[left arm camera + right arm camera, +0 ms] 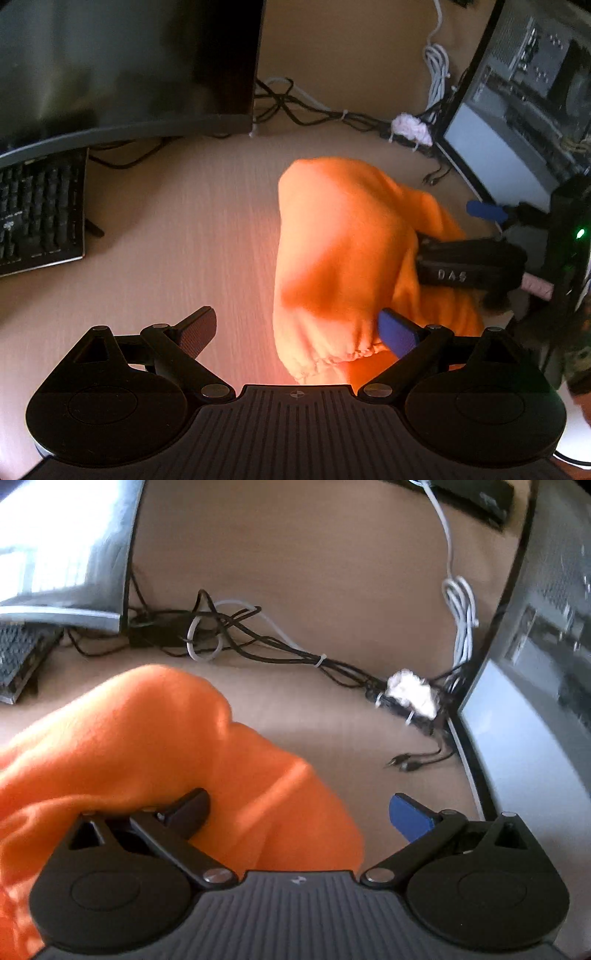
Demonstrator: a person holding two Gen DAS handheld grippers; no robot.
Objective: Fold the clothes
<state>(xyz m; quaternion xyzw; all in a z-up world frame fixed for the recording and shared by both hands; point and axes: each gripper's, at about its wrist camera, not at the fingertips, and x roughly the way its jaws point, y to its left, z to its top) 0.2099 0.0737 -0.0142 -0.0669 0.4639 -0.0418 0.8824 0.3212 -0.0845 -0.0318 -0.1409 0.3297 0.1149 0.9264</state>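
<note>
1. Spreading wide, my left gripper (299,328) grips nothing; its blue finger (399,332) touches the gathered hem of the one orange garment (332,251).
2. My right gripper (303,812) is parted too, its black finger (188,808) pressed into the heaped cloth, blue one clear.
3. That garment lies bunched on the pale desk (184,229).
4. Farther off: one keyboard (37,214), one monitor (122,62), a cable tangle (236,631), one open computer case (524,92) showing its hardware inside.

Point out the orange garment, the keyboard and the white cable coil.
orange garment (332,240), left wrist view, upper fabric
keyboard (40,218), left wrist view, key area
white cable coil (461,609), right wrist view, looped strands
</note>
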